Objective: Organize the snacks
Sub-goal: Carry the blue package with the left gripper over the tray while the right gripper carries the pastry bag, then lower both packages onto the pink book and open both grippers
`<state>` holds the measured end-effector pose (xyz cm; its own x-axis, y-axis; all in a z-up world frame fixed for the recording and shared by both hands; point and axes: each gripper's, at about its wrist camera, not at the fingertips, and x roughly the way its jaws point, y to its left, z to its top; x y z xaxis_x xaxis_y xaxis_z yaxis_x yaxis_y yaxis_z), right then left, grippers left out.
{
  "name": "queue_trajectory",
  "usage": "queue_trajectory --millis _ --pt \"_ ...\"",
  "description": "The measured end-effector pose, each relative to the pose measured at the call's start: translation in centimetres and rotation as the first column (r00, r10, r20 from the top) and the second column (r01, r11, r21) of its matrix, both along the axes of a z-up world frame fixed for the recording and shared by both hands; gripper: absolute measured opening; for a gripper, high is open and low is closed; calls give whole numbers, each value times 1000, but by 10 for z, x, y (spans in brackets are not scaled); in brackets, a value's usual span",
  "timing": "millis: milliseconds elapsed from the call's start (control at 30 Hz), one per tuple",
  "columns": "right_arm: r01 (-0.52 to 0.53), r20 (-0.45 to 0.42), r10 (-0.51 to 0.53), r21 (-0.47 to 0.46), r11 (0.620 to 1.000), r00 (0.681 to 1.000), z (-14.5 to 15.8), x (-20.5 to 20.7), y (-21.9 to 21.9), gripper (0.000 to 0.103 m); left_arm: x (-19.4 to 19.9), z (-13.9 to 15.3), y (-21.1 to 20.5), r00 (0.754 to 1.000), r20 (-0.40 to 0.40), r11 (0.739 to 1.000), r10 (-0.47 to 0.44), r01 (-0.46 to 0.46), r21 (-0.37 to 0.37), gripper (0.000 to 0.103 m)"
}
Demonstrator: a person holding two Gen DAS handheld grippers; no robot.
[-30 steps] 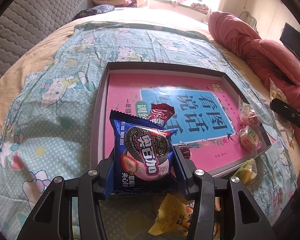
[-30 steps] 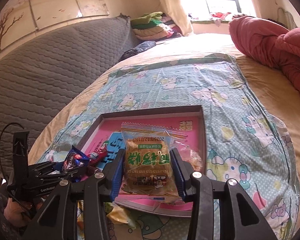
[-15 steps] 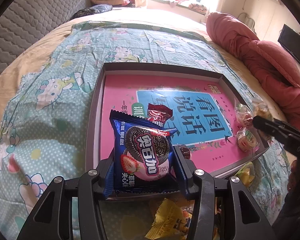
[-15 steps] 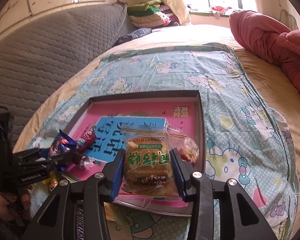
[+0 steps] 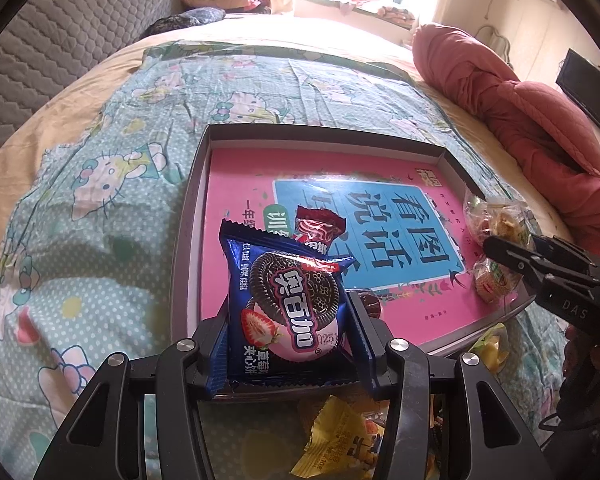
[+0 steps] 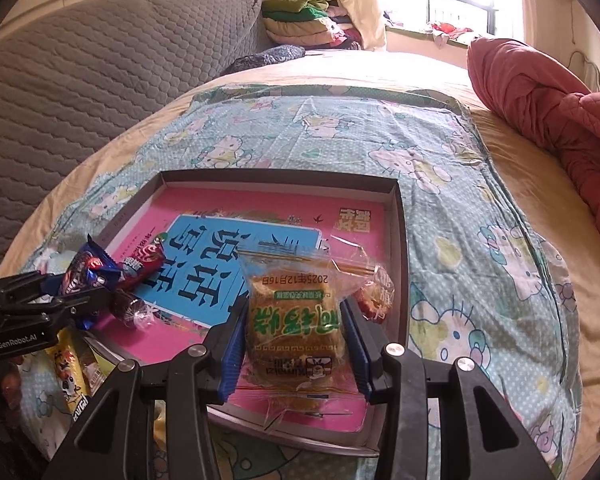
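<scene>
My left gripper [image 5: 288, 336] is clamped on a blue cookie packet [image 5: 286, 308], both blue pads pressed against the packet's sides. The packet stands upright between the fingers, its printed face towards my camera, hanging over the near edge of the shallow grey tray [image 5: 192, 216]. Just past the packet's top edge lies a red-wrapped candy [image 5: 318, 228] on the pink and blue book [image 5: 380, 216] that lines the tray floor. A small dark candy [image 5: 370, 304] sits just beside my right-hand finger. Below the fingers, outside the tray, a yellow wrapper [image 5: 340, 440] lies on the cartoon-print blanket [image 5: 100, 200].

My right gripper [image 6: 296, 340] is closed on a clear-wrapped brown pastry [image 6: 296, 320] with green lettering. The pads press on its two sides, and the crimped end of the wrapper sticks up beyond the fingertips. It hangs over the tray's near right corner, above the book. Just off the right-hand finger, a small clear-wrapped sweet [image 6: 376, 296] rests against the tray's right wall [image 6: 400, 248].

From the left camera, the right gripper comes in at the far right over that same corner, with two clear-wrapped sweets [image 5: 492, 216] close by its tip. From the right camera, the left gripper shows at the far left edge with the blue packet in its grip, the red candy and a twisted dark candy [image 6: 130, 308] just beyond it. More yellow packets [image 6: 72, 372] lie under it, outside the tray.
</scene>
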<state>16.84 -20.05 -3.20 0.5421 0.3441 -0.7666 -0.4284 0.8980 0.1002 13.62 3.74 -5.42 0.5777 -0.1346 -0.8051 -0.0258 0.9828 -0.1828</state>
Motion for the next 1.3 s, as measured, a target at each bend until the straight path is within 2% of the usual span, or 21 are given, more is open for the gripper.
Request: queue_trajectory --millis 333,533,1033,1300 --pt "-12 -41 12 0 1000 999 -4 -1 2 46 0 0 0 1000 -5 1000 1 -1 0 53" --pt "-15 -57 15 -6 1000 998 -7 -1 5 51 0 1 0 1000 -6 1000 5 -5 0 53" --pt "-2 -44 2 7 1000 999 0 -3 0 52 -1 7 2 1000 -2 1000 6 -6 -23 53" --pt "2 -35 -2 10 1000 999 4 -3 -2 52 -3 16 1 1000 3 999 4 -4 -40 59"
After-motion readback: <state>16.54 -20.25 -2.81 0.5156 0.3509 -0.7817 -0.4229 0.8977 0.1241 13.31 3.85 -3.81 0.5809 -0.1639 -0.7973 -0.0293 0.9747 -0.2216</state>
